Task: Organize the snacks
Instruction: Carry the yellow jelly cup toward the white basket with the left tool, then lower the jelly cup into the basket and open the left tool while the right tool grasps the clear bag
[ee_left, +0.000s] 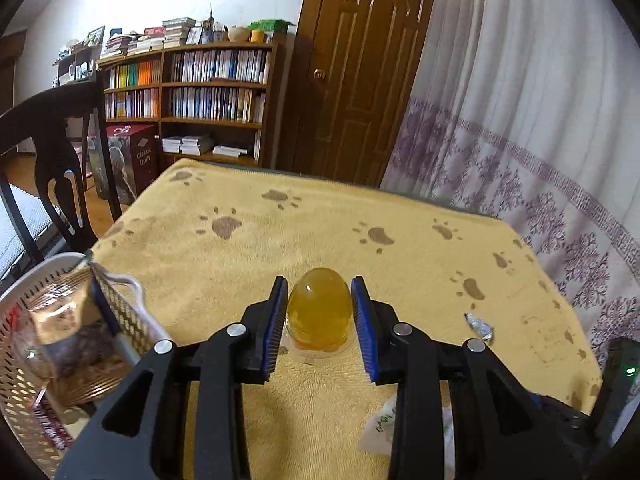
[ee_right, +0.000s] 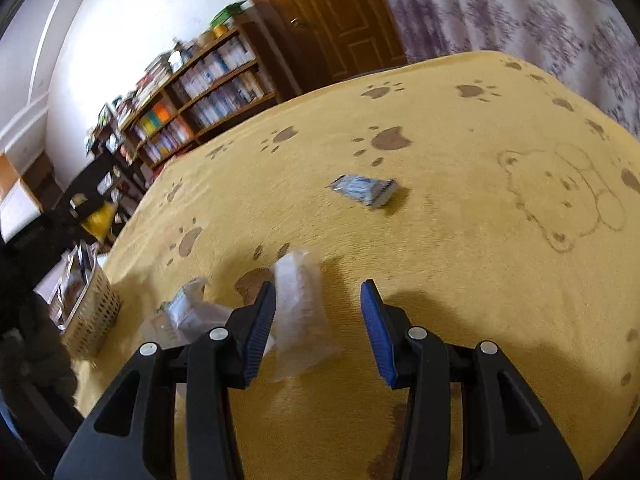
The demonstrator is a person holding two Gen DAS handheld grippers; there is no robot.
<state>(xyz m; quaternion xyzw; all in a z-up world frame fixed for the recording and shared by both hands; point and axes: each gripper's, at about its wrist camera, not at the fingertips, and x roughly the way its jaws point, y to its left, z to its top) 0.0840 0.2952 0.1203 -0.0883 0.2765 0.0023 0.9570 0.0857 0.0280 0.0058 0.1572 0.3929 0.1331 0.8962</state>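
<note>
Here the amber jelly cup [ee_left: 319,312] stands on the yellow paw-print cloth [ee_left: 224,280], dome up and its wider clear rim down, so I read its long axis as vertical. It sits between the blue pads [ee_left: 276,324] of my left gripper [ee_left: 320,320]. The jaws are apart, and I cannot tell whether the pads touch its sides. I judge the step in hand to be the grasp of this cup. The next move calls for closing evenly on the dome's flanks, lifting straight up, then carrying left to the white perforated basket [ee_left: 132,320], which already holds packets. My right gripper [ee_right: 318,328] hovers with jaws apart over a clear wrapped packet [ee_right: 298,312] lying flat. A blue-white packet [ee_right: 362,190] lies farther out.
</note>
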